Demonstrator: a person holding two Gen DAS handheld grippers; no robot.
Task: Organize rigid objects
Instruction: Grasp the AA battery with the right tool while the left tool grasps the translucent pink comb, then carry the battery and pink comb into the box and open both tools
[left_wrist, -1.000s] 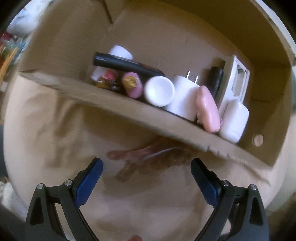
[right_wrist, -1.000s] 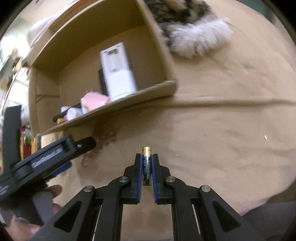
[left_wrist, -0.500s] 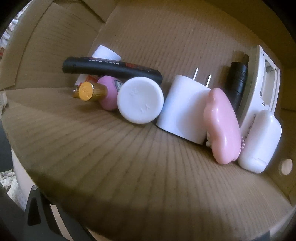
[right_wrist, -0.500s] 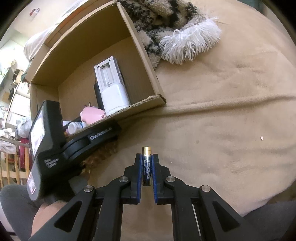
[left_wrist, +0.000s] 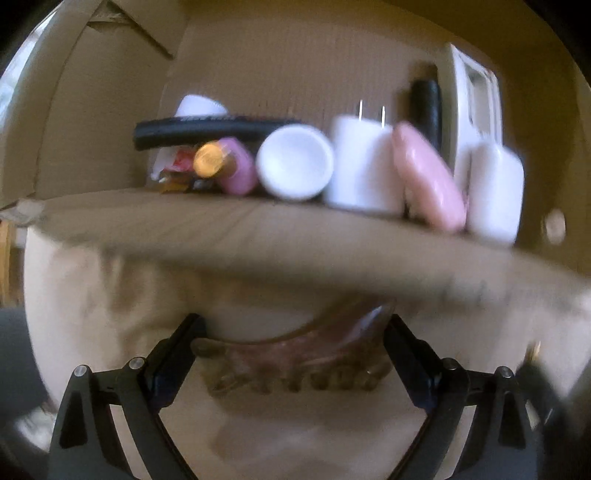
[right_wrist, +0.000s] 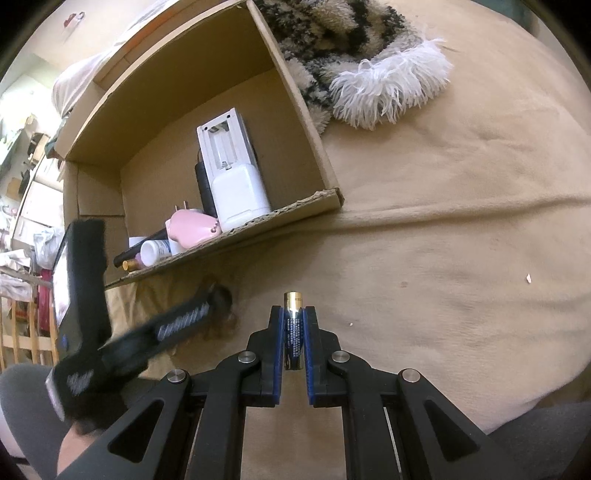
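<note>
Left gripper (left_wrist: 291, 354) points down over the tan blanket (right_wrist: 461, 258); its fingers (left_wrist: 177, 354) are wide and closing, with a translucent brown hair claw clip (left_wrist: 295, 365) lying between them, ends close to both pads, contact not certain through the blur. Right gripper (right_wrist: 293, 332) holds narrow fingers clamped on a battery (right_wrist: 293, 325), gold tip poking just past them. Beyond both sets of fingers, the cardboard box (right_wrist: 303, 110) lies open, holding a white charger (left_wrist: 364, 166), pink case (left_wrist: 428, 181), white cap (left_wrist: 294, 162), black remote (left_wrist: 207, 127) and others. Step in hand, as judged: picking up the clip. Next: finish closing squarely on it, lift, carry over the box wall ahead, then place the battery alongside.
</note>
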